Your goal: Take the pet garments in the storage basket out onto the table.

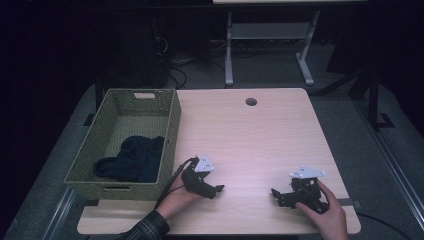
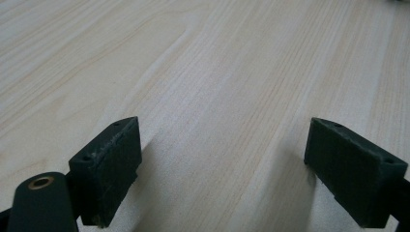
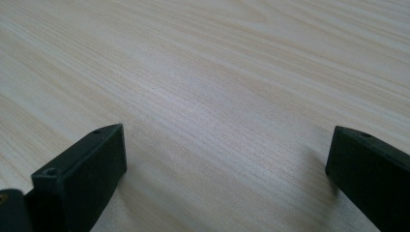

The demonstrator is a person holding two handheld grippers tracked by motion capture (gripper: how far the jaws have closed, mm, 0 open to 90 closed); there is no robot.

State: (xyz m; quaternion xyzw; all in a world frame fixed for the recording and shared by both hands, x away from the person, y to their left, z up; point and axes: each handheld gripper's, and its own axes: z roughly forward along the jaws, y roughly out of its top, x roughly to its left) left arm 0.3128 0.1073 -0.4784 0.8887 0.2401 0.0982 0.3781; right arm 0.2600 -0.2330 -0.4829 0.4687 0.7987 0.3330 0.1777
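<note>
Down at the near edge of the wooden counter point(image 1: 250, 130), both tongs rest low over bare wood. The left tongs point(image 1: 218, 190) have their jaws spread wide with nothing between them, and the right tongs point(image 1: 276, 195) gape just as empty. A woven basket point(image 1: 170, 135) sits at the left, just beside the left tongs, with a dark cloth point(image 1: 132, 159) bunched inside.

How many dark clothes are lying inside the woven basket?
1 that can be told apart: a dark cloth bunched on the floor of the woven basket, toward its near end. It may be several pieces; the folds hide this.
</note>
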